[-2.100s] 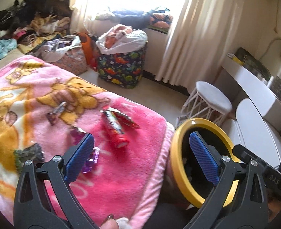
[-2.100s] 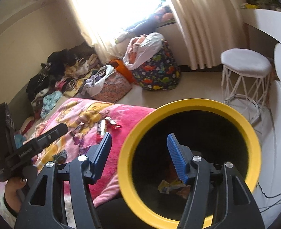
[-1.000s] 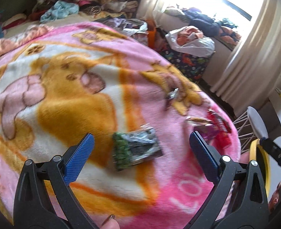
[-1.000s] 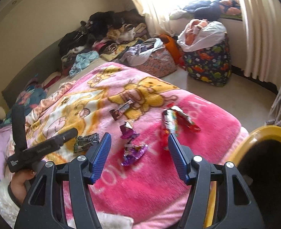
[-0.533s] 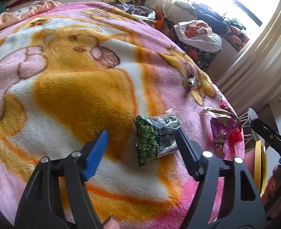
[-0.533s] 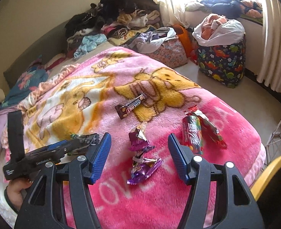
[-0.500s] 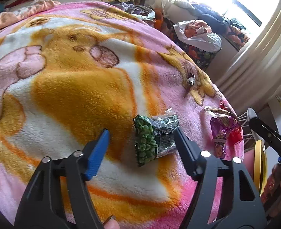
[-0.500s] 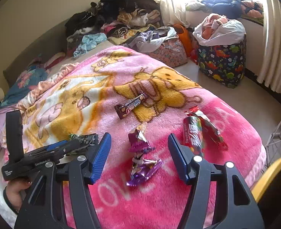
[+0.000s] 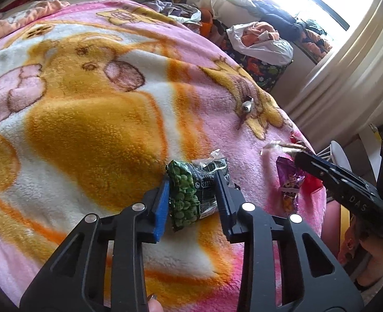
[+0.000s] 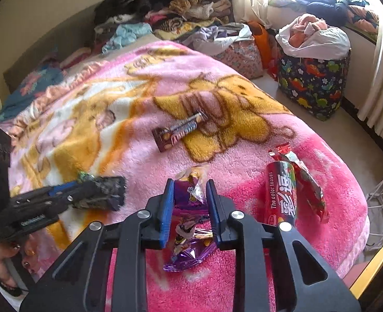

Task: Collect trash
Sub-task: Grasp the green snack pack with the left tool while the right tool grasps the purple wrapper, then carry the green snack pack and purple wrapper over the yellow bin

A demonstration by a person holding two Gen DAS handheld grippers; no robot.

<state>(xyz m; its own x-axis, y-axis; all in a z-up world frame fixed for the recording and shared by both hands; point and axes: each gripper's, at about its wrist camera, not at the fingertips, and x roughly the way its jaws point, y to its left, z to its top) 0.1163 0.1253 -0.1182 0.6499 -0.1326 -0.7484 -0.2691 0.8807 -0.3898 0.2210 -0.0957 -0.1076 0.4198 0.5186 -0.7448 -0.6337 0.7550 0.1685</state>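
The left gripper (image 9: 192, 196) is closed around a green pea snack packet (image 9: 195, 191) and the right gripper (image 10: 188, 209) around a purple wrapper (image 10: 190, 195), both lying on a pink cartoon blanket (image 10: 243, 156).

a blanket (image 10: 243, 176) covered the bed, with wrappers strewn across it. in the right wrist view, a chocolate bar (image 10: 178, 131) lay farthest back, a candy tube (image 10: 281, 192) to the right with a torn wrapper (image 10: 305, 179) touching its right side, a foil wrapper (image 10: 191, 223) in front at centre, and a pea packet (image 10: 100, 193) to the left. behind the bed lay a clothes pile (image 10: 165, 7); a fabric bin (image 10: 313, 83) stood on the floor to the right.
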